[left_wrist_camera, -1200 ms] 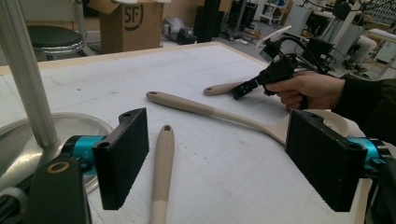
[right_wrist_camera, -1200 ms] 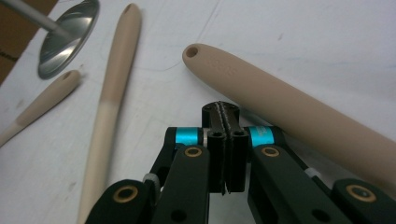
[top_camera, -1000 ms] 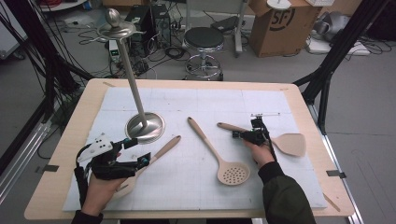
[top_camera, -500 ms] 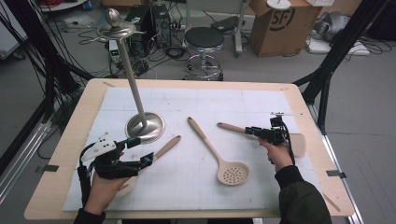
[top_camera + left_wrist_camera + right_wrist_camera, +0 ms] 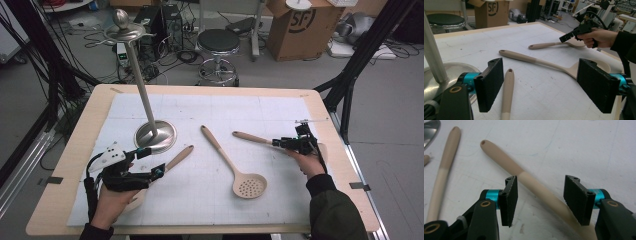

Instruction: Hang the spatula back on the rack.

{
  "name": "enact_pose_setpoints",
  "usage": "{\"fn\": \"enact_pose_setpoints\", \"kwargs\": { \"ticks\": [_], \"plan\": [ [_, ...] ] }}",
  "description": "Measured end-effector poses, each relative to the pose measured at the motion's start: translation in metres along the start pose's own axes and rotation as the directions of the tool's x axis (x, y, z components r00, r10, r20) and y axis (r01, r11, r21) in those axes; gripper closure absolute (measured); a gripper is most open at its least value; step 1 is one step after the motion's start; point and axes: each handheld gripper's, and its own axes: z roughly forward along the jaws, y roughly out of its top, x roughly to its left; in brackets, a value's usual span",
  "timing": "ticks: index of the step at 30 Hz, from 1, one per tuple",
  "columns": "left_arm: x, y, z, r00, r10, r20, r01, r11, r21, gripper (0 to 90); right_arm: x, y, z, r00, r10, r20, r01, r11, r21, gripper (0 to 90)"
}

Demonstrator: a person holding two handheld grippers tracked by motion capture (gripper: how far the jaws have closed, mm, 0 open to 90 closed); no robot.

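Three wooden utensils lie on the white mat. My right gripper (image 5: pixel 544 198) is open, its jaws straddling the handle of the right-hand spatula (image 5: pixel 534 185) without touching it; in the high view the right gripper (image 5: pixel 284 144) sits over that spatula (image 5: pixel 250 137) near its head. My left gripper (image 5: pixel 541 85) is open too, low over the left utensil's handle (image 5: pixel 507 92), which lies close to its left pad (image 5: pixel 490 83). From above, the left gripper (image 5: pixel 151 162) covers that utensil (image 5: pixel 180 156). Between the two lies a slotted spoon (image 5: pixel 249 185).
A metal stand with a round base (image 5: pixel 155 134) and a tall pole rises just beyond the left gripper. The base (image 5: pixel 449 72) is close beside the left jaw. Off the table's far side stand a stool (image 5: pixel 219 42) and a cardboard box (image 5: pixel 300 25).
My right gripper has slid to the right along the spatula's handle, toward its head. The left gripper has shifted only slightly. The utensils lie where they were.
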Motion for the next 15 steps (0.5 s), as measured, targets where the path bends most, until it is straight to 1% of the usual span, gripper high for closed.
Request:
{"fn": "enact_pose_setpoints", "kwargs": {
  "ticks": [2,4,6,7,11,13,15],
  "plan": [
    [0.000,0.000,0.000,1.0000,-0.002,0.000,0.002,1.0000,-0.002,22.5,-0.001,0.000,0.002,1.0000,-0.009,-0.001,0.009,1.000,0.021,45.4],
    [0.000,0.000,-0.001,1.0000,-0.004,0.001,0.004,1.0000,-0.002,22.5,-0.001,-0.001,0.004,0.9996,-0.029,0.006,0.028,0.999,0.040,45.3],
    [0.000,0.000,-0.001,1.0000,-0.004,0.001,0.004,1.0000,-0.003,22.5,0.001,-0.001,0.005,0.9984,-0.053,0.017,0.052,0.998,0.043,45.1],
    [0.000,0.000,0.000,1.0000,-0.003,0.003,0.003,1.0000,-0.003,22.6,0.002,-0.001,0.006,0.9983,-0.054,0.024,0.053,0.997,0.050,45.3],
    [-0.001,0.000,0.000,1.0000,-0.001,0.003,0.001,1.0000,0.002,22.6,0.002,0.000,0.010,0.9951,-0.089,0.044,0.086,0.994,0.069,47.4],
    [-0.001,0.000,-0.001,1.0000,-0.002,0.001,0.002,1.0000,0.003,22.6,0.001,0.000,0.011,0.9965,-0.072,0.042,0.069,0.995,0.073,48.3],
    [-0.001,0.000,-0.001,1.0000,-0.002,0.002,0.002,1.0000,0.004,22.5,0.002,0.000,0.011,0.9956,-0.081,0.046,0.077,0.994,0.080,49.1]
  ]
}}
